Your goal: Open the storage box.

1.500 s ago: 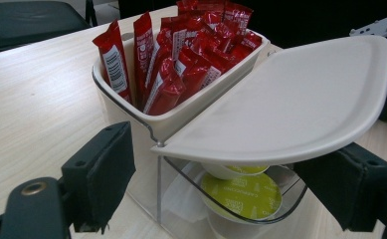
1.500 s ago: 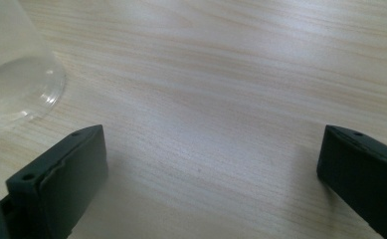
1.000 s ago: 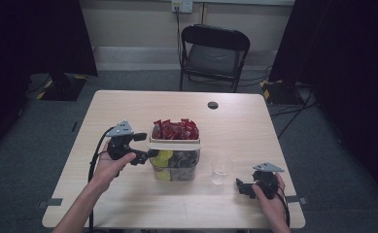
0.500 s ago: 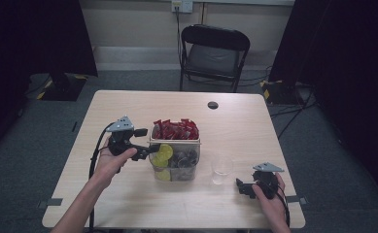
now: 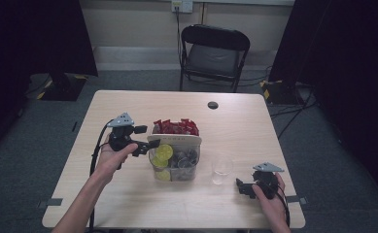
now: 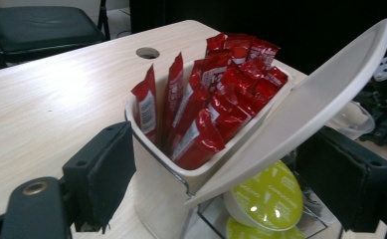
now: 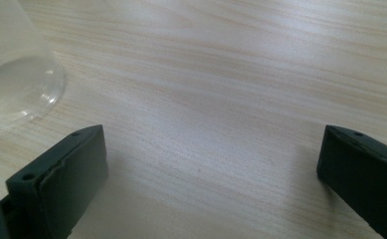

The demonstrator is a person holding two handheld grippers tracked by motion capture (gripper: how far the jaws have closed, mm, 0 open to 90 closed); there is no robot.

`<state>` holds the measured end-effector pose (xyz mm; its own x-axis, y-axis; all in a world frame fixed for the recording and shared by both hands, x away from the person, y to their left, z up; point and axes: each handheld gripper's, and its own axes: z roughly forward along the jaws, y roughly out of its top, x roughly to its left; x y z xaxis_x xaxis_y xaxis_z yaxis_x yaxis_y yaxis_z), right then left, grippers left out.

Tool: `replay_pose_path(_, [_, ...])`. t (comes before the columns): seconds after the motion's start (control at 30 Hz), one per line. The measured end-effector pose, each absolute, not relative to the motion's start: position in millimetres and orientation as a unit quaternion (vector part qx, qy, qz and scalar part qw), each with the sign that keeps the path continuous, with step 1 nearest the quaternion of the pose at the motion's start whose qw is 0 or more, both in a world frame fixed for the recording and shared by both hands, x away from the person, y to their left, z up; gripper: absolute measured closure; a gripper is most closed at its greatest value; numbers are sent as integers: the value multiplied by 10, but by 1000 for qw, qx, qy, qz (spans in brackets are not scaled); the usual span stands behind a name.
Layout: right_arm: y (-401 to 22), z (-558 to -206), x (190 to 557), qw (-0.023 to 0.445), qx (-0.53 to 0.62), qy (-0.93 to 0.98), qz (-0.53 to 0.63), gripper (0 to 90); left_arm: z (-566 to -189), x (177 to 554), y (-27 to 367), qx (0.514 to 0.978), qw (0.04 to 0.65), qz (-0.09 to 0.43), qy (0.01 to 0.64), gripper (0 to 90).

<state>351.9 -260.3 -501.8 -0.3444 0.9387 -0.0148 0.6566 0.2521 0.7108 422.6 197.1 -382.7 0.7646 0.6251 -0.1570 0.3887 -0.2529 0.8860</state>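
Lid [image 6: 305,99] tilts upward, hinged edge lowest.

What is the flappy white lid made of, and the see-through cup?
The white lid looks like smooth matte plastic: thin, evenly coloured, with a soft sheen, though it could be glazed. The cup seems clear thin plastic, since the table shows through it; it could be glass.
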Motion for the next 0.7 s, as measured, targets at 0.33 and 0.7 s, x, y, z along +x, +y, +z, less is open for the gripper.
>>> replay_pose_path(0.33, [-2604, -5018, 3519, 226, 526, 758, 312, 0, -3846, 4260, 1981, 775, 521, 117, 338, 163])
replay_pose_path(0.7, [-2601, -5017, 3516, 226, 530, 756, 311, 0, -3865, 4290, 1980, 766, 526, 127, 347, 187])
